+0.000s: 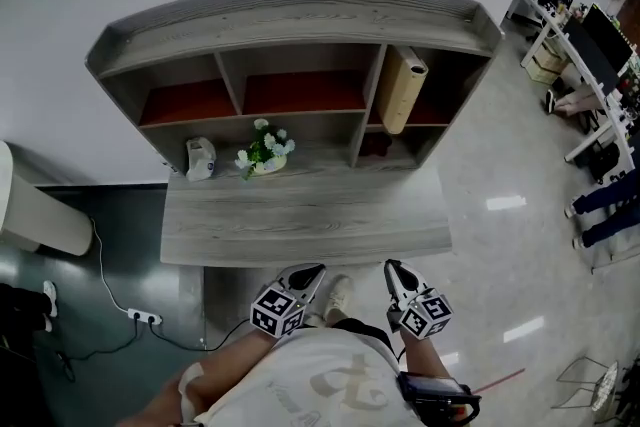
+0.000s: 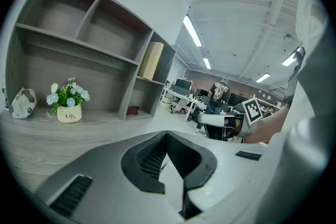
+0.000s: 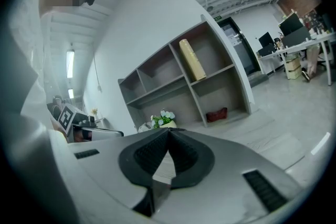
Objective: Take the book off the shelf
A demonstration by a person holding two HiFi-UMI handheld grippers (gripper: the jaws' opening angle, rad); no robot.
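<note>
While a person is standing at the front edge of a grey wood-grain tabletop (image 1: 300,220), the tan book (image 1: 402,90) is sitting tilted on end in the upper right compartment of the shelf unit (image 1: 300,15), alone there and well apart from both tools. The left gripper (image 1: 316,271) and right gripper (image 1: 391,268) are hanging close to the person's body. Each one's fingers are pressed together at the tips, with nothing between them. A small pot of white and blue flowers (image 1: 263,151) is standing on the tabletop below the middle compartments.

The book is looking thick and stiff, probably a hardback with some weight and a fairly smooth cover, so a pinch on a corner is likely to let it swing or slip. Taking hold across its thickness around mid-height, with the fingers opened wide enough to span both covers, seems the surest grip. The free gripper could be steadying the lower end as the book comes clear of the compartment.
</note>
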